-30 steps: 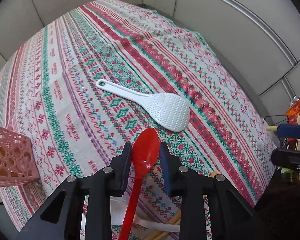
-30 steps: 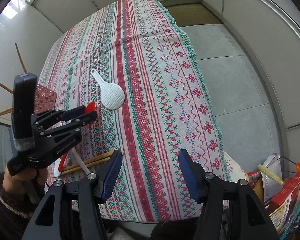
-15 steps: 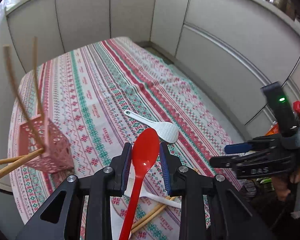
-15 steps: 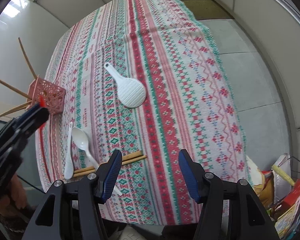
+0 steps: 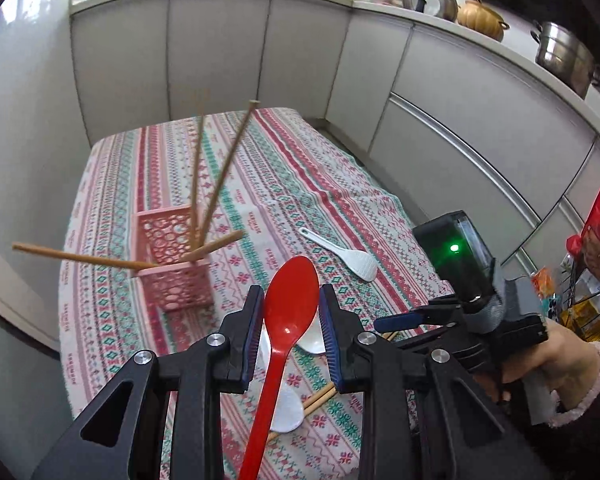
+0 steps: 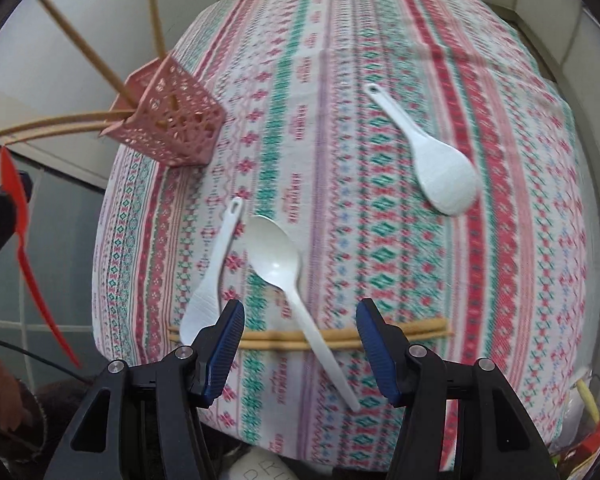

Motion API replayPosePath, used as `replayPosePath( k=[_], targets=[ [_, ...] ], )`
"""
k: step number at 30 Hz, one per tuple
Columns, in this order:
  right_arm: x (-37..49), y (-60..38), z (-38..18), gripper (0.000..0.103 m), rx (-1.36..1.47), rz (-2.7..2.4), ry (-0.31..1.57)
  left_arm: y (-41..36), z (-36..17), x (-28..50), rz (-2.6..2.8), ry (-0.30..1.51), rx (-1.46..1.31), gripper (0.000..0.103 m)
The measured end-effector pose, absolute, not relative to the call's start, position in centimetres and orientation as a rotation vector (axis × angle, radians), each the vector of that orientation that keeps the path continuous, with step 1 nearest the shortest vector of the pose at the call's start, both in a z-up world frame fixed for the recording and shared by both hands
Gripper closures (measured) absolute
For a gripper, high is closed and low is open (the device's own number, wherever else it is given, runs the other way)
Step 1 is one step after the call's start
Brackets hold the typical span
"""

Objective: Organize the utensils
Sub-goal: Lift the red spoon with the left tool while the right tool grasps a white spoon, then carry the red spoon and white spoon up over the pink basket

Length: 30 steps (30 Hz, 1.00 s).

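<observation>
Striped cloth in red, green and white covers the whole tabletop [image 6: 380,40], and everything to be sorted lies on it. Largest of the task's things is the pink basket [image 5: 174,258], standing near the cloth's left edge, at about ten o'clock from the left tongs [image 5: 291,320] in their own view. Four chopsticks [image 5: 224,172] already lean out of it at splayed angles, probably because the basket is short and open, so long sticks tip against its rim.

The left tongs are clamped on the red spoon [image 5: 290,308], gripping it at the sides of the bowl, with the handle running back toward six o'clock. Held that way, handle trailing, it looks poised to be carried to the basket.

The right tongs [image 6: 300,340] stand wide apart and hold nothing. They hover over the near edge of the cloth, framing a white spoon [image 6: 278,258] whose handle crosses a pair of chopsticks [image 6: 404,330] lying side by side. That looks like the next pick.

A rice paddle [image 6: 210,280] lies just beside the white spoon at nine o'clock. A second paddle [image 6: 440,168] lies well apart at two o'clock.
</observation>
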State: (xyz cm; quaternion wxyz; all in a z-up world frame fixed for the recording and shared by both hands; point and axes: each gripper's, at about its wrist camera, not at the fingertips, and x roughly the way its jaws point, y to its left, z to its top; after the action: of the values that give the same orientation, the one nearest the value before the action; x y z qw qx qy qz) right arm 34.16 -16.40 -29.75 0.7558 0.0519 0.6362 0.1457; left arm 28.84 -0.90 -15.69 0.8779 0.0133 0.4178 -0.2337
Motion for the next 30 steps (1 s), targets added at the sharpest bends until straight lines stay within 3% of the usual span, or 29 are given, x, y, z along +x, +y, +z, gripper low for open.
replayPosePath(
  k=[13, 21, 30],
  targets=[
    [37.3, -11.3, -33.2, 0.052, -0.031, 0.257, 1.419, 5.5, -16.5, 29.4, -0.419, 0.899, -0.094, 0.074],
    [37.9, -9.9, -34.1, 0.065, -0.076, 0.242, 1.407, 5.8, -16.0, 29.4, -0.41, 0.887, -0.116, 0.074],
    [37.2, -10.5, -30.5, 0.066, -0.027, 0.233, 1.279, 7.1, -15.2, 29.6, -0.371, 0.826, -0.178, 0.074]
  ],
)
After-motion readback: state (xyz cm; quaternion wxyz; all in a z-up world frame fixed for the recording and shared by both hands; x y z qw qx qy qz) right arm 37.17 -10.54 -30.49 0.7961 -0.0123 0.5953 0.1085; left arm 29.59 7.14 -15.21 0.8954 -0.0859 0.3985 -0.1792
